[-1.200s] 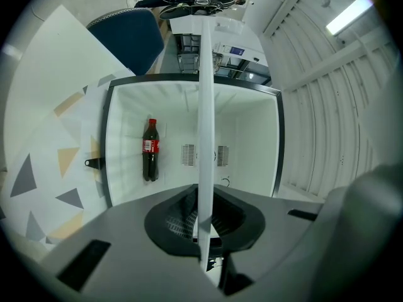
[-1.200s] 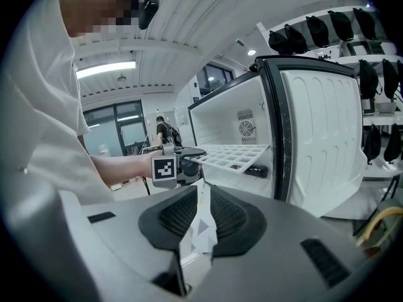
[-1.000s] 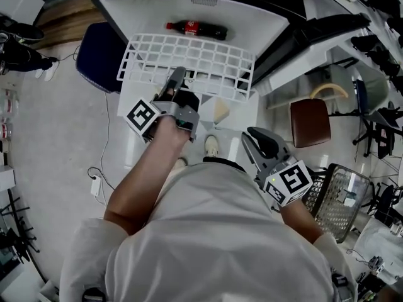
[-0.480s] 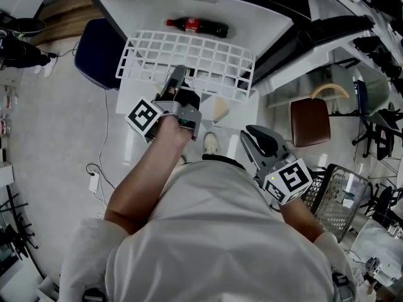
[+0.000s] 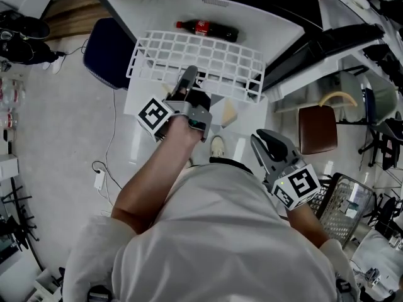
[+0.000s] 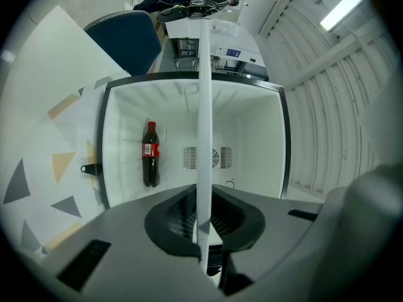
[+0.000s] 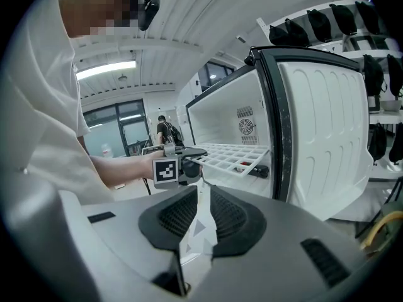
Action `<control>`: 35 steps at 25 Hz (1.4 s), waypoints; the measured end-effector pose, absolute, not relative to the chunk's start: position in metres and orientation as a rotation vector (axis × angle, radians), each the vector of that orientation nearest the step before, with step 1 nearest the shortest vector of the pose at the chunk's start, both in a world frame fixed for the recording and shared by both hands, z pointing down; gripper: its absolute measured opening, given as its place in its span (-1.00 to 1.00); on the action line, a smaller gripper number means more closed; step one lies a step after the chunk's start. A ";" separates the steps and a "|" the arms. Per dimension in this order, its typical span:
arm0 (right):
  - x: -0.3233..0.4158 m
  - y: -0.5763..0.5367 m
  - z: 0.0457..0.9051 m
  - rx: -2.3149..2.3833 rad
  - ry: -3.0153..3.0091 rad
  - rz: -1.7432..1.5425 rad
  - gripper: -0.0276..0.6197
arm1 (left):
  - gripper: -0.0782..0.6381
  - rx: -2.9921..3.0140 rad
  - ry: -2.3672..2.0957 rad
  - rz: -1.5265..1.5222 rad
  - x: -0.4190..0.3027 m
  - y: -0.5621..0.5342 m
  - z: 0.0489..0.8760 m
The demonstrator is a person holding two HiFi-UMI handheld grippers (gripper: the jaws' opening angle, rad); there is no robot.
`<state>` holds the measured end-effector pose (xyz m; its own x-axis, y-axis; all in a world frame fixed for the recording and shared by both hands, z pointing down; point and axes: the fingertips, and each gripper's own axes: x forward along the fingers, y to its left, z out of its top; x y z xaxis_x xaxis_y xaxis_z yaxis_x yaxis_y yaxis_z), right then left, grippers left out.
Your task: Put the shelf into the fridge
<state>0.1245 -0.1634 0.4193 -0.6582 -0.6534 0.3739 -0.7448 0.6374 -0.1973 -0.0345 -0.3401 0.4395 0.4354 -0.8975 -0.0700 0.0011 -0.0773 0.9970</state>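
Observation:
The white wire shelf (image 5: pixel 201 58) hangs level in front of the open fridge (image 5: pixel 264 24). My left gripper (image 5: pixel 189 80) is shut on the middle of the shelf's near edge. In the left gripper view the shelf (image 6: pixel 204 106) shows edge-on as a white bar running from between the jaws toward the fridge interior (image 6: pixel 252 137). A cola bottle (image 5: pixel 208 29) lies inside the fridge. My right gripper (image 5: pixel 267 142) hangs low at the right, apart from the shelf, shut with nothing in it. The right gripper view shows the shelf (image 7: pixel 230 153) at the fridge mouth.
The fridge door (image 7: pixel 321 137) stands open on the right. A dark blue chair (image 5: pixel 107 52) is left of the fridge and a brown chair (image 5: pixel 318 128) is at its right. A wire basket (image 5: pixel 343 206) sits at the lower right. A cable (image 5: pixel 101 175) lies on the floor.
The head view has shifted a little, so everything sits slightly further right. The shelf, the left gripper's hold on it and the right gripper stand much as before.

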 end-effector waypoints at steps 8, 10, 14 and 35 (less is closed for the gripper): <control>0.123 -0.170 0.419 1.131 -2.597 0.478 -0.69 | -0.68 1.434 -0.833 -0.883 -0.031 -0.343 0.444; 0.123 -0.171 0.419 1.133 -2.603 0.472 -0.69 | -0.68 1.442 -0.833 -0.879 -0.031 -0.344 0.445; 0.123 -0.169 0.418 1.140 -2.614 0.459 -0.69 | -0.68 1.453 -0.829 -0.876 -0.032 -0.344 0.444; 0.138 -0.211 0.409 1.174 -2.628 0.424 -0.69 | -0.68 1.471 -0.821 -0.853 -0.019 -0.399 0.444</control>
